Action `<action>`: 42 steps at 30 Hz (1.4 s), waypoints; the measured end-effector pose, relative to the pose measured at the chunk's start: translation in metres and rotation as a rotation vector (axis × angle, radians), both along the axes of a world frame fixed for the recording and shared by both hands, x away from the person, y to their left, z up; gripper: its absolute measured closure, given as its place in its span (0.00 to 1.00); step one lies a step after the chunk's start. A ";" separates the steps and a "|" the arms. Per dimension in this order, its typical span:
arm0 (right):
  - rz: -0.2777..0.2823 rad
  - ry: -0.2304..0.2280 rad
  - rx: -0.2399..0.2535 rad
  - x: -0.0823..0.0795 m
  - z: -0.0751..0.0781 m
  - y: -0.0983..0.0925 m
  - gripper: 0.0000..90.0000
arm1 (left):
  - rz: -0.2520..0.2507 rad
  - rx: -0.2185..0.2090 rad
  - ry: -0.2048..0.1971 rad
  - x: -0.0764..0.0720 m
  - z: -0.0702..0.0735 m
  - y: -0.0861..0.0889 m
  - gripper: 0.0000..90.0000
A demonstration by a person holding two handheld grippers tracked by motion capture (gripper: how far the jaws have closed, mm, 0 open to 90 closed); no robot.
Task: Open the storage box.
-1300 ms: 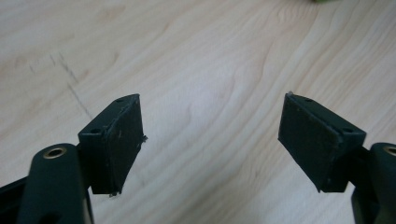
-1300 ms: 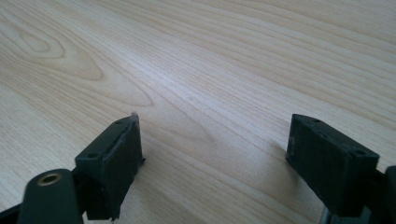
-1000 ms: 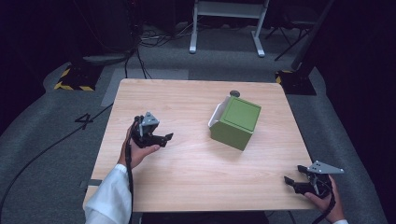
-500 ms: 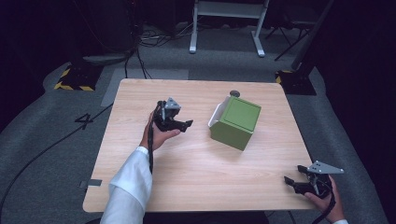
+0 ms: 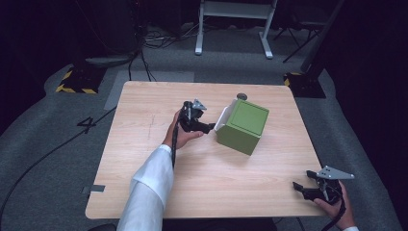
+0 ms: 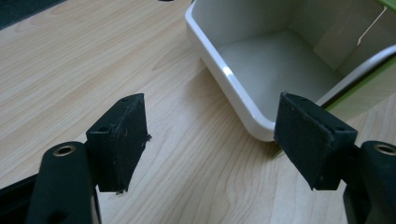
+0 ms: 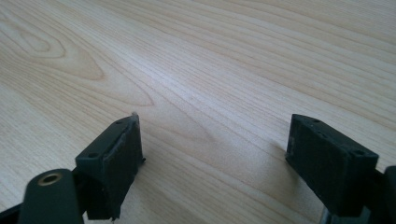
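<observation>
- Counter (image 5: 144,159) of pale wood carries a green box (image 5: 245,126) lying on its side, a little right of the middle in the high view.
- Its white open mouth (image 6: 261,60) faces the left hand-held gripper (image 5: 201,126), and the hollow inside looks bare (as far as the left gripper view reaches into it).
- A small dark round thing (image 5: 242,96) sits on the counter just behind the box; too small to tell what it is.
- The left hand-held gripper is just beside the box's open side, its jaws spread with nothing between them but wood grain; they have just been closing a little, and the pads press on nothing.
- In the left gripper view the white rim (image 6: 233,86) lies ahead, between the two pads and nearer the right-hand one, not touching either.
- A white sleeve (image 5: 149,185) leads up to the hand (image 5: 180,134) that holds this gripper.
- The right hand-held gripper (image 5: 304,188) is at the near right corner of the counter, well apart from the box, with its jaws spread over bare wood.
</observation>
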State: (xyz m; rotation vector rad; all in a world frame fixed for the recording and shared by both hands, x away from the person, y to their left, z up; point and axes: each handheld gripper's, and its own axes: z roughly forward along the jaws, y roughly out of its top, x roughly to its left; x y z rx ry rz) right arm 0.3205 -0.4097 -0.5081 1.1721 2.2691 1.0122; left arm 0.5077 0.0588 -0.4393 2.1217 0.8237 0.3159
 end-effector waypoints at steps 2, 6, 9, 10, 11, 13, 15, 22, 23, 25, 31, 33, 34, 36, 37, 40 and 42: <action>0.000 0.000 0.000 0.000 0.000 0.000 0.20 | 0.009 -0.002 0.002 0.002 -0.001 -0.004 0.29; 0.001 -0.001 -0.001 0.000 0.000 0.000 0.20 | 0.005 -0.020 0.018 0.006 -0.002 -0.011 0.29; 0.001 -0.001 -0.001 0.000 0.000 0.000 0.20 | 0.000 -0.003 0.016 0.008 -0.005 -0.018 0.31; 0.001 0.000 -0.001 0.000 0.000 0.000 0.20 | 0.007 0.000 0.024 0.009 -0.006 -0.019 0.32; 0.001 0.000 -0.001 0.000 0.000 0.000 0.20 | 0.007 -0.001 0.028 0.010 -0.007 -0.020 0.31; 0.000 0.001 0.000 0.000 0.000 0.000 0.21 | 0.013 0.003 0.031 0.012 -0.011 -0.022 0.31; 0.000 0.000 0.000 0.000 0.000 0.000 0.21 | 0.012 0.016 0.031 0.015 -0.014 -0.024 0.31; 0.002 0.000 -0.001 0.000 0.000 0.000 0.21 | -0.008 -0.005 0.064 0.021 -0.022 -0.025 0.39; 0.002 0.000 -0.001 0.000 0.000 0.000 0.21 | -0.017 -0.011 0.063 0.021 -0.022 -0.025 0.42; 0.002 0.000 -0.001 0.000 0.000 0.000 0.21 | -0.027 -0.003 0.054 0.021 -0.023 -0.026 0.48; 0.003 -0.001 -0.001 0.000 0.000 0.000 0.21 | -0.031 0.032 0.046 0.023 -0.023 -0.022 0.60; 0.003 -0.001 -0.001 0.000 0.000 0.000 0.21 | -0.021 0.019 0.053 0.025 -0.024 -0.014 0.62; 0.003 -0.001 -0.001 0.000 0.000 0.000 0.21 | -0.018 0.015 0.057 0.026 -0.025 -0.011 0.63; 0.003 -0.002 -0.002 0.000 0.000 0.000 0.21 | -0.017 0.008 0.062 0.027 -0.026 -0.008 0.63; 0.003 -0.002 -0.001 0.000 0.000 0.000 0.21 | -0.017 0.004 0.069 0.029 -0.027 -0.005 0.63; 0.002 -0.001 -0.001 0.000 0.000 0.000 0.21 | -0.004 -0.012 0.083 0.031 -0.029 0.003 0.63; 0.003 -0.001 0.000 0.000 0.000 0.000 0.21 | -0.011 -0.002 0.084 0.032 -0.029 0.007 0.63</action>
